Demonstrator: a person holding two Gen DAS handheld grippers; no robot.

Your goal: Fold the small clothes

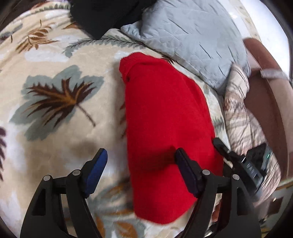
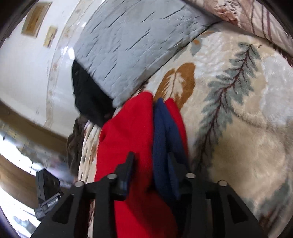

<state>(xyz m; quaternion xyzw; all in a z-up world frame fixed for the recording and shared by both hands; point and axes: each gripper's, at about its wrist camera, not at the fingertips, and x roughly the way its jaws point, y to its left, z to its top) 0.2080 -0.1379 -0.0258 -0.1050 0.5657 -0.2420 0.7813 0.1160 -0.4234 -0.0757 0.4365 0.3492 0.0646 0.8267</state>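
Note:
A red knit garment (image 1: 164, 131) lies folded in a long strip on the leaf-patterned blanket (image 1: 55, 95). My left gripper (image 1: 140, 155) is open and empty, just above the garment's near left edge. In the right wrist view my right gripper (image 2: 151, 161) is shut on the red garment (image 2: 126, 128) at its navy-blue ribbed trim (image 2: 163, 139), with the cloth bunched between the fingers. The other gripper's body (image 1: 252, 164) shows at the garment's right edge in the left wrist view.
A grey quilted pillow (image 1: 192, 36) lies beyond the garment, with a black cloth (image 1: 102, 16) beside it. A folded patterned quilt (image 1: 241, 117) and a brown bed frame (image 1: 265, 87) are at the right. The blanket (image 2: 238, 128) stretches right of my right gripper.

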